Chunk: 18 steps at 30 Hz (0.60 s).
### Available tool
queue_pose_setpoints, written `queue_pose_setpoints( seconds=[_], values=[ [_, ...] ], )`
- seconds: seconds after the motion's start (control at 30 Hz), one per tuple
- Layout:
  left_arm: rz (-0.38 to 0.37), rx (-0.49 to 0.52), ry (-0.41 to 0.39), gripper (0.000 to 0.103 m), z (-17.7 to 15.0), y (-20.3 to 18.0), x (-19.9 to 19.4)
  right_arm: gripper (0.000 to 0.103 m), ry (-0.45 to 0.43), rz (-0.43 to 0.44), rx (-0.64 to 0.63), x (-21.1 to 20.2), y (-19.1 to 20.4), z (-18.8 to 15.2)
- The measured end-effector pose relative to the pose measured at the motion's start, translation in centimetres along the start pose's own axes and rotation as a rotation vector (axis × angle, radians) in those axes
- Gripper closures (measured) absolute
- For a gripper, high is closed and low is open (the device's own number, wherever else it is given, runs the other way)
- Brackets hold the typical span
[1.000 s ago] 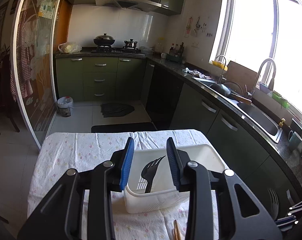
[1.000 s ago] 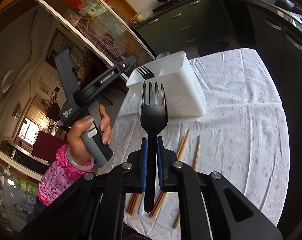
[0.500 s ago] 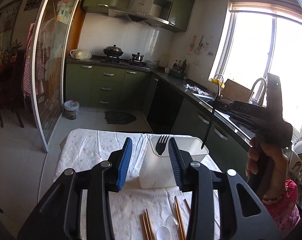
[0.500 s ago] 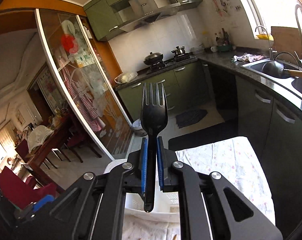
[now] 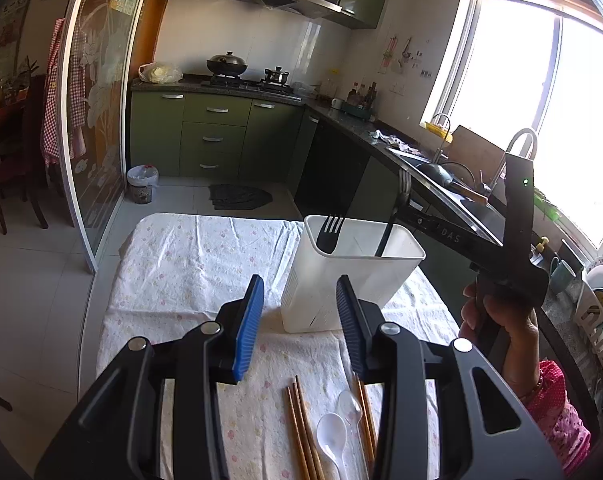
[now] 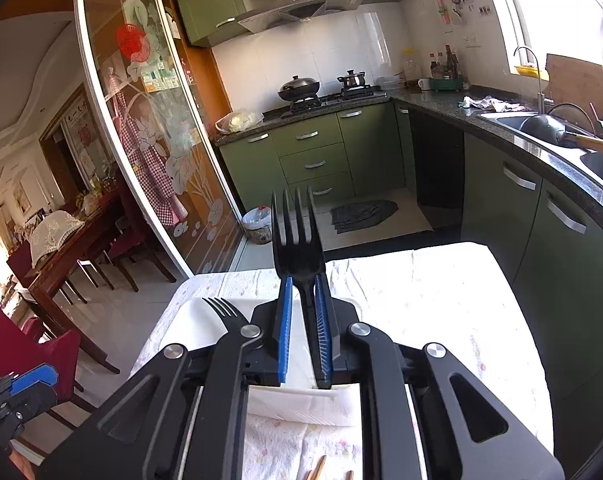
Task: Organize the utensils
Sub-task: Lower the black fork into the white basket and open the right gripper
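A white utensil holder [image 5: 351, 276] stands upright on the table with one black fork [image 5: 328, 234] in it. My right gripper [image 6: 301, 282] is over the holder [image 6: 189, 320]. A second black fork [image 6: 297, 236] stands between its blue pads with its handle down in the holder; the jaws have parted a little and the left pad stands clear of the fork. That fork also shows in the left wrist view [image 5: 389, 224]. My left gripper [image 5: 299, 300] is open and empty, just in front of the holder. The first fork also shows in the right wrist view [image 6: 223, 310].
Brown chopsticks [image 5: 301, 428] and two white plastic spoons [image 5: 333, 436] lie on the floral tablecloth [image 5: 189, 264] below my left gripper. Green kitchen cabinets [image 5: 217, 140] stand beyond the table, a counter with a sink [image 5: 453, 184] to the right.
My right gripper has lowered the second fork into the holder and its jaws have opened slightly. My left gripper has drawn back and the holder now stands upright.
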<state>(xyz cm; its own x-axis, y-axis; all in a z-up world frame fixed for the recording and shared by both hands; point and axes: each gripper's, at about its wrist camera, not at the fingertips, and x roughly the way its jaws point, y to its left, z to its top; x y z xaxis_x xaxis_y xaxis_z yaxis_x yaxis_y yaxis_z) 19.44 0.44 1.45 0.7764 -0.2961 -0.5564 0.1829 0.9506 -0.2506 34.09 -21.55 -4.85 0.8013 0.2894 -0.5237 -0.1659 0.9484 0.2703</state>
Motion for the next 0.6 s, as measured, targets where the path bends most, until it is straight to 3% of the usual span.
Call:
queue_pose_setpoints(
  seconds=[0.1, 0.17, 0.27, 0.43, 0.6],
  values=[
    [0.000, 0.015, 0.006, 0.067, 0.0, -0.4, 0.0, 0.089, 0.011, 0.011, -0.003, -1.2, 0.2, -0.8],
    [0.004, 0.021, 0.012, 0.066, 0.1, -0.5, 0.1, 0.083, 0.016, 0.008, -0.007, -2.4, 0.4, -1.3],
    [0.007, 0.021, 0.026, 0.066, 0.0, -0.5, 0.2, 0.081, 0.094, 0.053, 0.002, -4.0, 0.7, -2.6],
    [0.010, 0.032, 0.039, 0.065, -0.2, -0.7, 0.5, 0.073, 0.454, 0.219, 0.034, -4.2, 1.6, -8.4],
    [0.009, 0.042, 0.044, 0.065, -0.4, -0.9, 0.7, 0.073, 0.748, 0.265, 0.017, -3.0, 3.1, -15.7]
  ],
)
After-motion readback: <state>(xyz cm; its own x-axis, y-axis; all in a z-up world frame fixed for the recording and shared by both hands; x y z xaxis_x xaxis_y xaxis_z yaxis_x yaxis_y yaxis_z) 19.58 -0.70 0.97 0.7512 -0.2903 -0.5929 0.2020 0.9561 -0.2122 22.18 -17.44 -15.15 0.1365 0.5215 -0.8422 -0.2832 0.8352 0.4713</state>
